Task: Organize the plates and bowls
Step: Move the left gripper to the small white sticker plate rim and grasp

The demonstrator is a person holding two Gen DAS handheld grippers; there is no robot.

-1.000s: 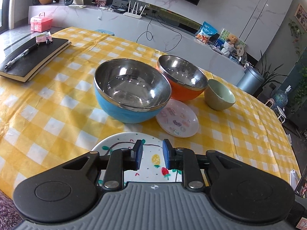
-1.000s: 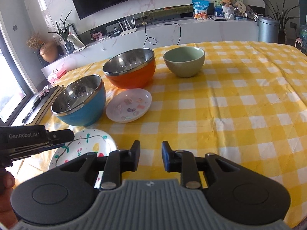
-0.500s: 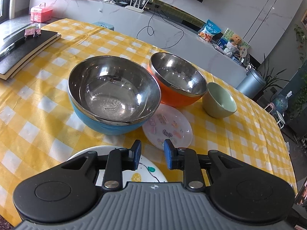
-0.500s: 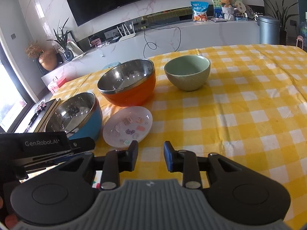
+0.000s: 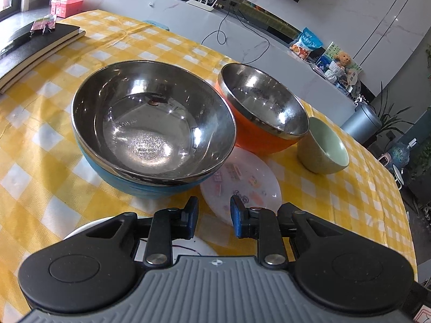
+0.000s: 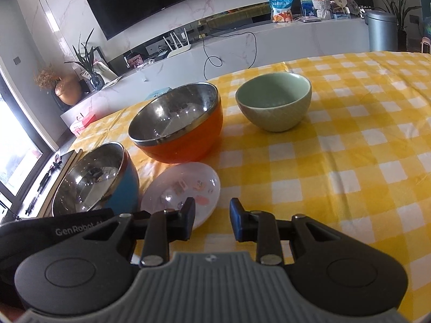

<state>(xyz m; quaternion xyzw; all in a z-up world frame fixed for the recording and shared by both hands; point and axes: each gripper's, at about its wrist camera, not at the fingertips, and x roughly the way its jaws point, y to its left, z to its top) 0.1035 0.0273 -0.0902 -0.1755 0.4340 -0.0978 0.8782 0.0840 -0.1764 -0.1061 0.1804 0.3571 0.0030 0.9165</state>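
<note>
Plates and bowls sit clustered on a yellow-checked table (image 6: 350, 161) as two handheld grippers hover at its near edge, nothing yet stacked. Nearest the left gripper (image 5: 214, 214), whose jaws stand narrowly apart and empty, a white painted plate (image 5: 188, 246) lies mostly hidden beneath its fingers. The right gripper (image 6: 211, 216) is closing slightly, also with nothing between its jaws. Just ahead of both lies a small translucent pink plate (image 6: 186, 188), close beside the blue steel-lined bowl (image 5: 150, 129) on the left and the orange steel-lined bowl (image 6: 177, 123) behind it. Farthest out, standing apart, is a pale green ceramic bowl (image 6: 274, 99).

Judging by the approach, the pink plate looks the likely first pick. Its shallow rim lies low on the cloth, so one jaw would need to slip under the free near edge, away from the two bowls, before a firm pinch. Lifting it level should keep it from sliding free or knocking the blue bowl.
</note>
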